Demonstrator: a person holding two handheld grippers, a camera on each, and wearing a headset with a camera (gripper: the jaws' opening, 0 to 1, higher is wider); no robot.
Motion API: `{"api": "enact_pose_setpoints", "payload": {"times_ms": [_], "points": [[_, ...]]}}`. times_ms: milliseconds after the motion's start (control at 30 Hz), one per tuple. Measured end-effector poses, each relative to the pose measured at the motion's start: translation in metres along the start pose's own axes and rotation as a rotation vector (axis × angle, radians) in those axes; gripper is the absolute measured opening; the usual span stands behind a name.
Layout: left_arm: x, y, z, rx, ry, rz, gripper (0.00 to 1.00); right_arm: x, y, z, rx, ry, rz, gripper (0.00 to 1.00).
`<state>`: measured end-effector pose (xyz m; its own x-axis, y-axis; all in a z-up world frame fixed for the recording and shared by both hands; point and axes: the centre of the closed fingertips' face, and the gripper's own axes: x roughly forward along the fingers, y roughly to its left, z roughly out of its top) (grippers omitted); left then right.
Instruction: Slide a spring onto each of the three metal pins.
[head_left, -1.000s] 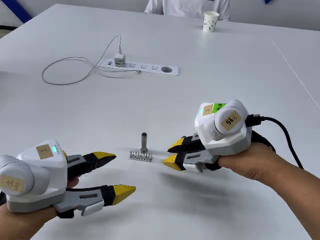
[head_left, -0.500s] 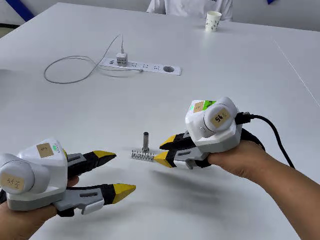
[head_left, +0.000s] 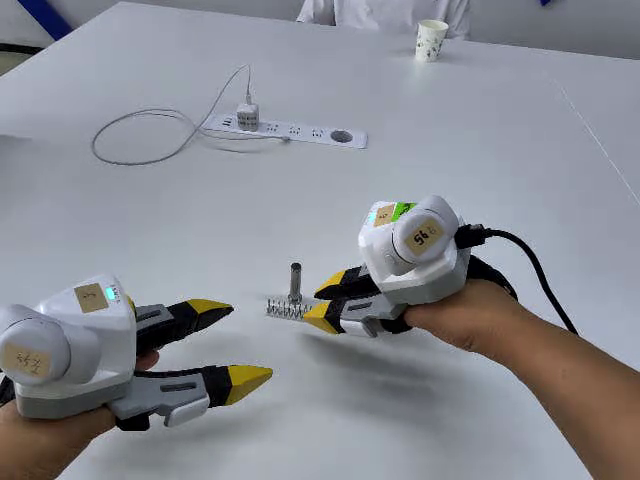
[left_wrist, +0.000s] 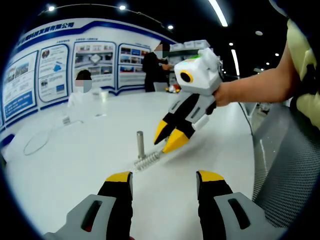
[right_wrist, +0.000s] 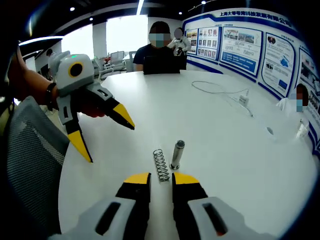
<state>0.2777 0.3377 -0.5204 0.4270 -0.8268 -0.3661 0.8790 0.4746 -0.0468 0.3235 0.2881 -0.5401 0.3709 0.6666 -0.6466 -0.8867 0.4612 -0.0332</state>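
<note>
I set the right claw (head_left: 313, 306), jaws slightly parted, at the spring (head_left: 285, 310) lying mid-frame beside the upright pin (head_left: 296, 281), positioned to pinch it.

White table (head_left: 480, 150): spring (head_left: 287, 309), pin (head_left: 296, 282), power strip (head_left: 290, 130), cup (head_left: 432, 40)

The left gripper (head_left: 246, 343) lies level in the left hand (head_left: 45, 440), its yellow-tipped jaws spread wide and pointing right. The right gripper (head_left: 318, 305) points left toward it (jaws only narrowly parted), clasped from behind by the right hand (head_left: 470, 315), with the forearm (head_left: 580, 400) stretching back to the lower right.
</note>
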Motion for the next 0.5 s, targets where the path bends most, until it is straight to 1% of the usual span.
{"api": "enact_pose_setpoints", "payload": {"times_ms": [500], "points": [[-0.001,0.003,-0.002,-0.005,0.007,0.005,0.52,0.013,-0.001,-0.006,-0.003,0.020,0.011,0.17]]}}
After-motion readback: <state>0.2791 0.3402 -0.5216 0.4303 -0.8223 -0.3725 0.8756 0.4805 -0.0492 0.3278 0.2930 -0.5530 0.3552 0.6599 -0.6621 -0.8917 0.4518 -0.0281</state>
